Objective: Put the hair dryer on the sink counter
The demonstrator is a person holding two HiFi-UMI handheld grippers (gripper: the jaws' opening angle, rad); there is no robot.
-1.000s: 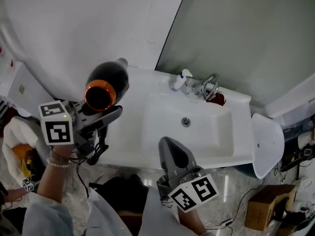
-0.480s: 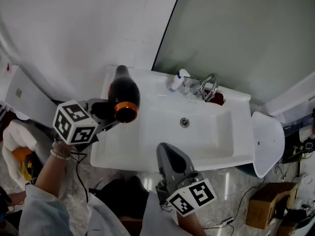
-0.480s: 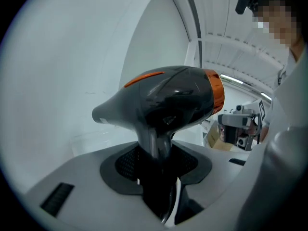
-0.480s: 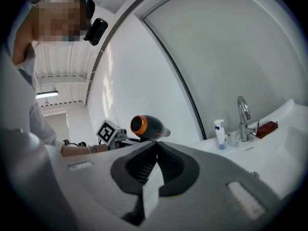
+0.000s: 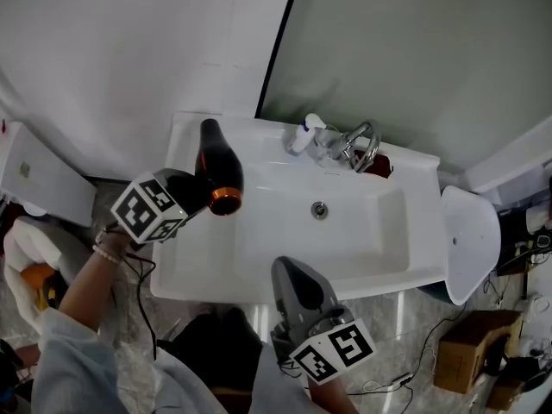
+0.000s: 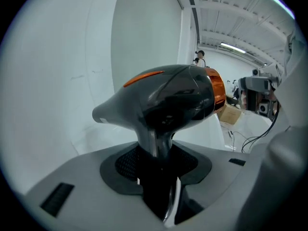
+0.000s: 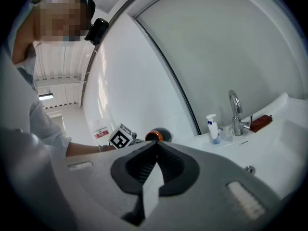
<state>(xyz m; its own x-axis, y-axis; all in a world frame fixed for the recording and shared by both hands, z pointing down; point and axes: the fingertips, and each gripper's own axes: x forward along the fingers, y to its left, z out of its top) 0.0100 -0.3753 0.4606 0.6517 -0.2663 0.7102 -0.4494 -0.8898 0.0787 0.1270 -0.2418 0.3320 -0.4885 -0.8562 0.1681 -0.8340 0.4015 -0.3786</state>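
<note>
The black hair dryer (image 5: 216, 164) with its orange ring hangs over the left end of the white sink counter (image 5: 185, 257), nozzle toward the wall. My left gripper (image 5: 188, 190) is shut on its handle (image 6: 156, 150), which fills the gap between the jaws in the left gripper view. Whether the dryer touches the counter I cannot tell. My right gripper (image 5: 293, 279) hovers at the counter's front edge, jaws shut with nothing between them. In the right gripper view the dryer (image 7: 158, 135) shows beyond the gripper (image 7: 155, 146).
The basin (image 5: 345, 231) has a drain (image 5: 319, 208) in its middle. A chrome tap (image 5: 362, 145), a small pump bottle (image 5: 302, 136) and a dark red object (image 5: 379, 164) stand along the back edge. The dryer's cord (image 5: 142, 291) hangs off the left. A white lid (image 5: 470, 240) lies right.
My left gripper has carried the hair dryer forward and to the right, from beside the counter's left end to over it, turning the nozzle toward the wall. The right gripper has barely moved.
</note>
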